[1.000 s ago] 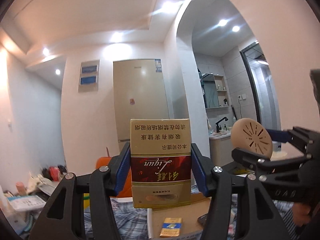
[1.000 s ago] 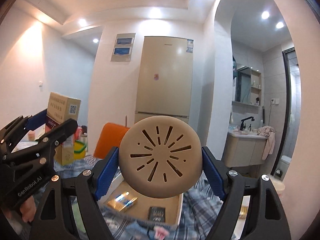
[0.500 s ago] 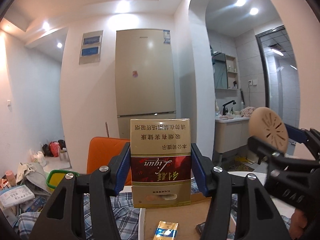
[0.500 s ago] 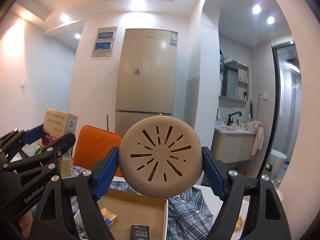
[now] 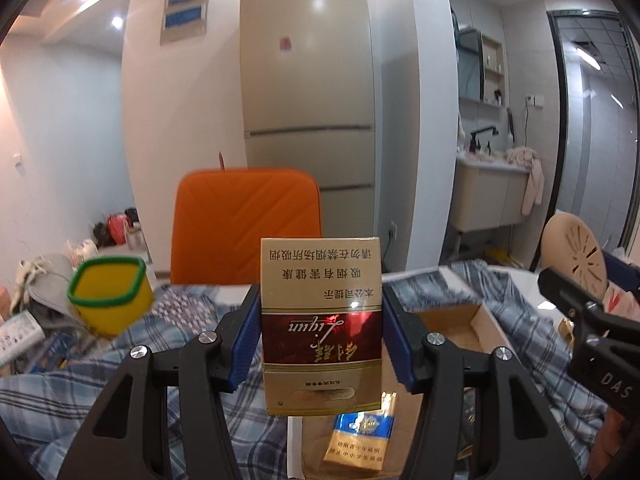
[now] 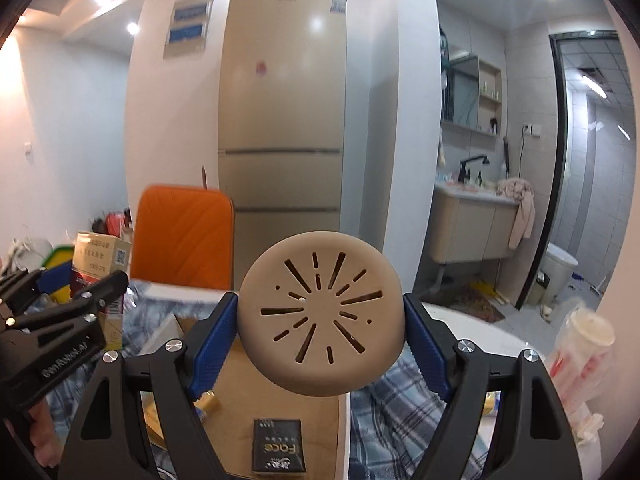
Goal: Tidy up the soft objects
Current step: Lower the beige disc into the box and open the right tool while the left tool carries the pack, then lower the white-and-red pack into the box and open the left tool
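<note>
1. left wrist view: the left gripper (image 5: pixel 320 332) is pinching a gold and red cigarette pack (image 5: pixel 320 320) by its side edges, held upright with the print upside down, above the near end of the open cardboard box (image 5: pixel 452 320).
2. a blue and gold cigarette pack (image 5: pixel 358 436) already lies in the box right below it; i would set the held pack down beside that one, not on top, so both lie flat.
3. tip the pack flat before letting go; dropped on end it would likely topple.
4. right wrist view: the right gripper (image 6: pixel 320 320) is clamped on a beige slotted round pad (image 6: pixel 320 316), gripped at its left and right rim, above the box floor.
5. a black "face" pack (image 6: pixel 278 446) lies just below; aim the pad at the bare cardboard beyond it.
6. both tools hang close together over the plaid cloth (image 6: pixel 392 396), so lower one at a time to avoid a knock.
</note>
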`<control>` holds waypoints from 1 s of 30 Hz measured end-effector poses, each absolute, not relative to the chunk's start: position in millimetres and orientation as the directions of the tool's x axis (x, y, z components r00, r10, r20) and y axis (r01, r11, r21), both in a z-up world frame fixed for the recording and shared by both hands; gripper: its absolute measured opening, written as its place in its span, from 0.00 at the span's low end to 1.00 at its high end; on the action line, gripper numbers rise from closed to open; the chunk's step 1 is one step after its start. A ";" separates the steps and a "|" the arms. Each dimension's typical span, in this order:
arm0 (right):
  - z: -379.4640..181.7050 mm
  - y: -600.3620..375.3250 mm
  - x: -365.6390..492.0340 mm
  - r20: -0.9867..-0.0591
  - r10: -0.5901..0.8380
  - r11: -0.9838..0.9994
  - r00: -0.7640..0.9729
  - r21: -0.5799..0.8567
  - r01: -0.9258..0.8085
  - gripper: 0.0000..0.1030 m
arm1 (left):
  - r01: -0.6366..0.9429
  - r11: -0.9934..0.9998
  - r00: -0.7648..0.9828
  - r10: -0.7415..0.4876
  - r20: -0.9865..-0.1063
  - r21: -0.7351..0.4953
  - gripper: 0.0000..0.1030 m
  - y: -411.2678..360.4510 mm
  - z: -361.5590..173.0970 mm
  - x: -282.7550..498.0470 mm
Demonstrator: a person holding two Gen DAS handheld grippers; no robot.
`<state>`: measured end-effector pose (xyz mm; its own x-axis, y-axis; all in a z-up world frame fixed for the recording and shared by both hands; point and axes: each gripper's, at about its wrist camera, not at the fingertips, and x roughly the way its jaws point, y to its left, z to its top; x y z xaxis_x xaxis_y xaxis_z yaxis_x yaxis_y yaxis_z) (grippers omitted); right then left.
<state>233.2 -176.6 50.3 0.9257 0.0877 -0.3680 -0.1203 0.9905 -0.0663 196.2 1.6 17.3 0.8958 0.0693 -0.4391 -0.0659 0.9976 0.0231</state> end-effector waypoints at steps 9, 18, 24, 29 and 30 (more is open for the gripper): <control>-7.0 -165.0 270.8 -0.545 0.111 0.980 0.831 -0.080 -0.183 0.79 | -0.031 0.999 0.853 0.036 -0.521 0.018 0.53 0.3 7.3 207.7; -31.7 -157.4 277.8 -0.591 0.142 0.976 0.794 -0.049 -0.211 0.83 | -0.038 0.999 0.848 0.050 -0.527 0.035 0.53 4.5 4.2 211.8; -26.8 -157.7 267.1 -0.557 0.129 0.972 0.821 -0.091 -0.214 0.84 | -0.028 0.999 0.846 0.043 -0.532 0.035 0.53 4.7 2.8 212.5; -16.4 -169.6 263.2 -0.523 0.098 0.984 0.847 -0.076 -0.161 0.84 | -0.008 1.000 0.843 0.017 -0.538 0.018 0.54 5.1 1.7 212.7; -14.3 -173.7 263.1 -0.515 0.090 0.987 0.853 -0.067 -0.145 0.84 | -0.005 1.000 0.840 0.012 -0.543 0.014 0.54 4.7 0.8 213.3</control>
<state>263.1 -173.7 -14.3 0.8526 0.0903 -0.5147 -0.1449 0.9872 -0.0669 213.3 4.7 0.8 0.8395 0.0116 -0.5432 -0.0045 0.9999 0.0144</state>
